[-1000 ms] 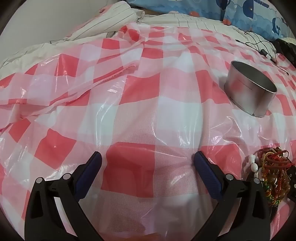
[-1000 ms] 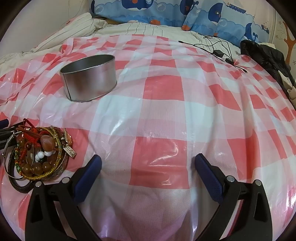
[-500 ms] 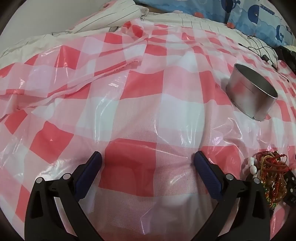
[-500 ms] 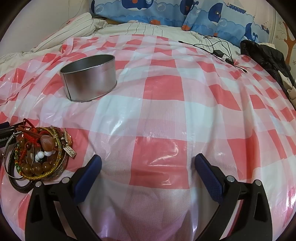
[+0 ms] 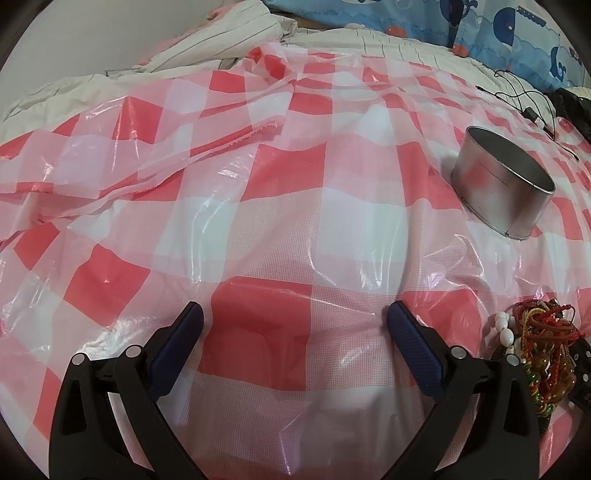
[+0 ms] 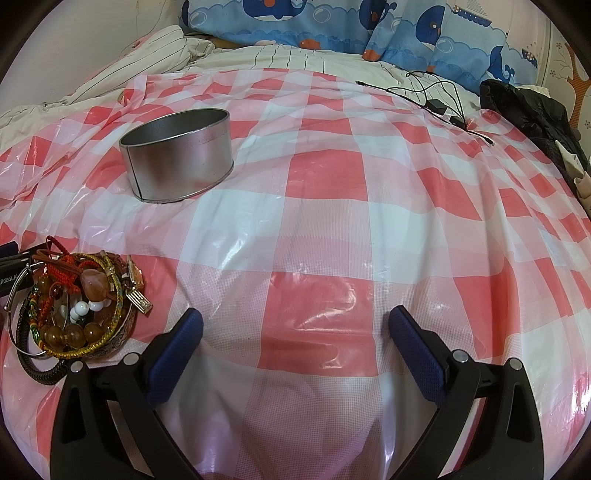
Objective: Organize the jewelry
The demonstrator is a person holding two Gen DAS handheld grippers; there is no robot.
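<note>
A heap of jewelry [image 6: 77, 306], with amber beads, white beads, red cords and bangles, lies on the red and white checked plastic sheet [image 6: 332, 177]. It shows at the far right in the left wrist view [image 5: 535, 350]. A round silver tin [image 6: 177, 158], open-topped and seemingly empty, stands farther back; it also shows in the left wrist view [image 5: 502, 184]. My left gripper [image 5: 295, 321] is open and empty, left of the heap. My right gripper [image 6: 295, 325] is open and empty, right of the heap.
The sheet covers a bed with a striped blanket [image 6: 147, 55] and blue whale pillows [image 6: 332, 26] at the back. Black cables [image 6: 436, 96] and a dark garment [image 6: 532, 107] lie at the far right. The sheet is wrinkled and folded at the left [image 5: 184, 147].
The left wrist view has shifted slightly: the tin and jewelry now sit a little lower and farther right. The right gripper has not moved. Both grippers stay open.
</note>
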